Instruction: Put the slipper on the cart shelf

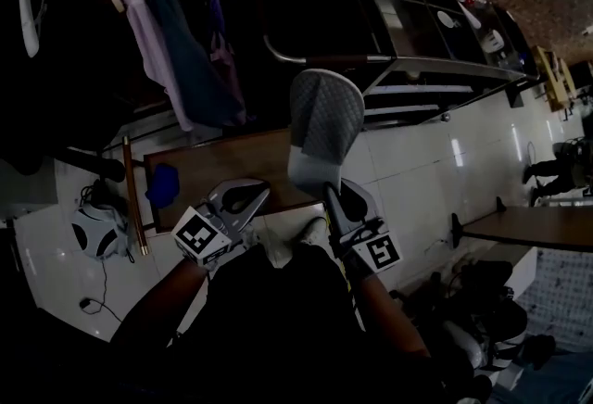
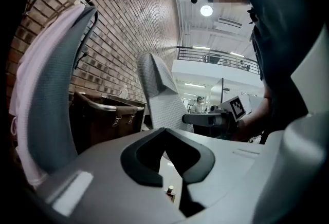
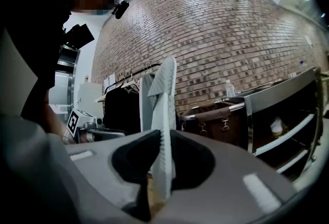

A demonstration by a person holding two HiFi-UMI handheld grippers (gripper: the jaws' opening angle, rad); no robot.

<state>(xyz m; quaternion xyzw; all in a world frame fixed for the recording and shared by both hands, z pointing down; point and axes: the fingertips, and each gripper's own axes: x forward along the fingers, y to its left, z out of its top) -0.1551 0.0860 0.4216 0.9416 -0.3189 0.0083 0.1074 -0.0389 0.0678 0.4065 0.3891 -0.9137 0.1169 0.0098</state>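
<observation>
Black pads of the right gripper pinch the grey slipper by its sole edge, holding it upright and clear of any surface. The left gripper rides just beside it with its jaws pressed together and nothing between them. This looks like the carry step: the slipper is in the air and not yet at the cart, which stands ahead and to the right, well apart. The next move probably calls for swinging right and tipping the slipper flat to slide it under a shelf lip. Open tiled floor leaves room. The brown bench below, the hanging clothes at left, and the steel shelf edges are what could snag.
</observation>
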